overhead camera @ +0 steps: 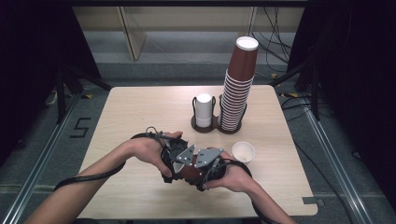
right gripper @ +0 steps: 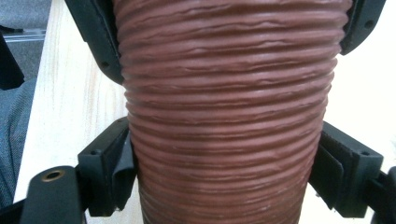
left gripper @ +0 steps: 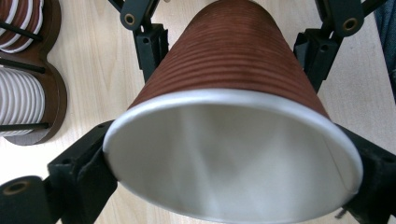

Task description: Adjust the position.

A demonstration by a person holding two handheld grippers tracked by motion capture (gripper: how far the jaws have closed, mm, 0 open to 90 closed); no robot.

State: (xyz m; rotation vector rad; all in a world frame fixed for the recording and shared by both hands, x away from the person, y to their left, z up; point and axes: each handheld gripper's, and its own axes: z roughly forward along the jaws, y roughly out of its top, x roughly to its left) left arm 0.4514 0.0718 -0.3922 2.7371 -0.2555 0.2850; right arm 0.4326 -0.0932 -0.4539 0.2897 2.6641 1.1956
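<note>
Both grippers meet over the near middle of the table, and a brown ribbed cup lies on its side between them, held above the wood. The left gripper has its jaws set wide around the cup's open end: in the left gripper view the white rim sits right against both near pads, so it grips the cup there. At the top of that view the right gripper's jaws stand on either side of the narrow base end.

In the right gripper view the cup's ribbed wall runs up between the 2 black jaws. The left pad touches the wall, the right pad looks to be touching or just beside it; I cannot tell whether it presses. The right gripper is about half open around the cup.

Farther back stands a dark holder with a short white stack in 1 ring and a tall brown stack in the other. A single white cup sits upright on the table, near the right hand
</note>
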